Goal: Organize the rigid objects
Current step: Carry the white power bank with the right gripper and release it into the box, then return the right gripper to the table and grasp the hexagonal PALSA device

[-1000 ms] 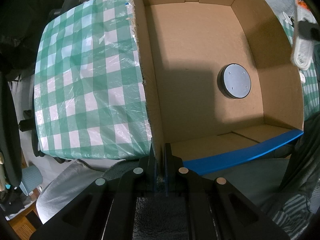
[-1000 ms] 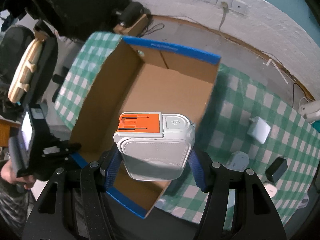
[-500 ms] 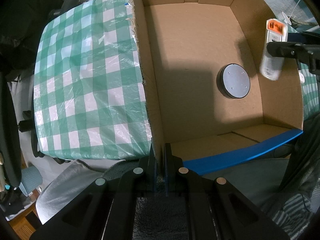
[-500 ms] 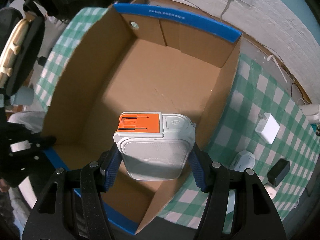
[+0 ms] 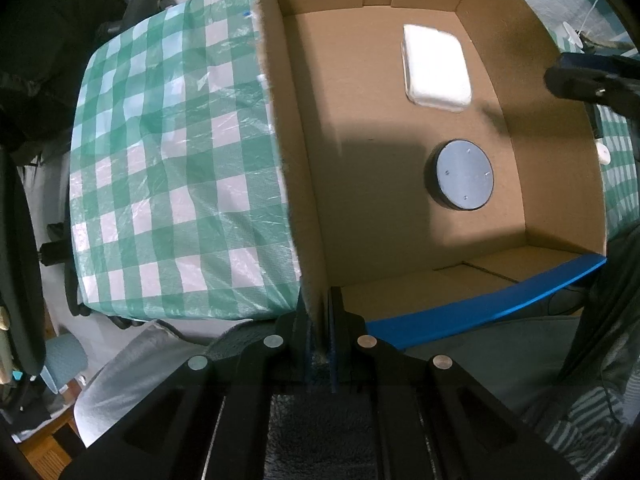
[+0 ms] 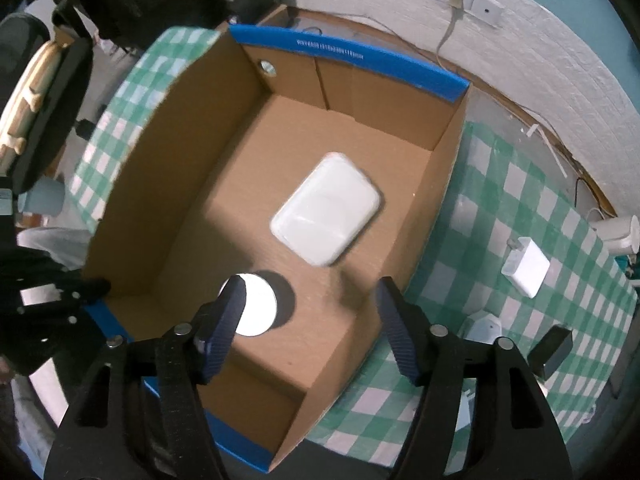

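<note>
White and slightly blurred, the power bank (image 6: 326,213) is lying on the cardboard box (image 6: 168,184) floor beyond the round disc (image 6: 256,305). Above, the right gripper (image 6: 310,322), pointing steeply down, has just been opening, nothing between its jaws. The left gripper (image 5: 318,322) is clamping the box's corner. Blue rim lettering is probably unreadable.

Dim room; shadow lying across cardboard box (image 5: 400,168) floor; white device (image 6: 326,214) smearing with blur; fisheye bending, edges darkening.

Matt brown cardboard box (image 6: 436,204); smooth white plastic case (image 6: 326,214); glossy plastic-covered checked tablecloth (image 5: 168,168); metallic-faced round disc (image 5: 464,174).
</note>
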`<state>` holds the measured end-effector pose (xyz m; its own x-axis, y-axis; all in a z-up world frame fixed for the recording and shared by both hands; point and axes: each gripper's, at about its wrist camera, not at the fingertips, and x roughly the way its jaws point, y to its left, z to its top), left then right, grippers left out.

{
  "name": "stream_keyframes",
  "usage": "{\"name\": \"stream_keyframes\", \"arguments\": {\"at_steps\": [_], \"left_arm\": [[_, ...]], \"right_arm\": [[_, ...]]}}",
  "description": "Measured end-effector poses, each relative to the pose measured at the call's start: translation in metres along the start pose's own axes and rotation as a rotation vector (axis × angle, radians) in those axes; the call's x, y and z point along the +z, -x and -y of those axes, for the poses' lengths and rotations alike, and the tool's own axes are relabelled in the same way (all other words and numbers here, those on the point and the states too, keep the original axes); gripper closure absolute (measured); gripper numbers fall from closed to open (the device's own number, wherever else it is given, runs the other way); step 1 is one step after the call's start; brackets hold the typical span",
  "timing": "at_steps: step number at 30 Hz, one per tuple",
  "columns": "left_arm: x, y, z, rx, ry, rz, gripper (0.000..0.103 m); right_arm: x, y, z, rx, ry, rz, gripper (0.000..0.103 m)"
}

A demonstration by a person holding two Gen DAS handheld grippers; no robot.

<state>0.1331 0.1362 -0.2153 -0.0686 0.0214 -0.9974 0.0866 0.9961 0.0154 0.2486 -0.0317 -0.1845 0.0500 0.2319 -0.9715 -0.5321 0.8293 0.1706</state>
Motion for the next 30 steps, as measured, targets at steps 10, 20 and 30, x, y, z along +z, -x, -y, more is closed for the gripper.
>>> {"name": "stream_keyframes", "arguments": {"at_steps": [10, 20, 30], "left_arm": [[-0.003, -0.002, 0.0, -0.001, -0.004, 0.002, 0.097], [-0.002, -0.003, -0.001, 0.003, -0.008, 0.001, 0.097], [-0.001, -0.002, 0.001, 0.009, -0.009, -0.004, 0.097]], "right_arm": [[-0.005, 0.038, 0.019, -0.002, -0.018, 0.046, 0.028], [-0.024, 0.049, 0.087, -0.062, -0.094, 0.026, 0.027], [-0.053, 0.014, 0.152, -0.077, -0.227, -0.063, 0.027]]}}
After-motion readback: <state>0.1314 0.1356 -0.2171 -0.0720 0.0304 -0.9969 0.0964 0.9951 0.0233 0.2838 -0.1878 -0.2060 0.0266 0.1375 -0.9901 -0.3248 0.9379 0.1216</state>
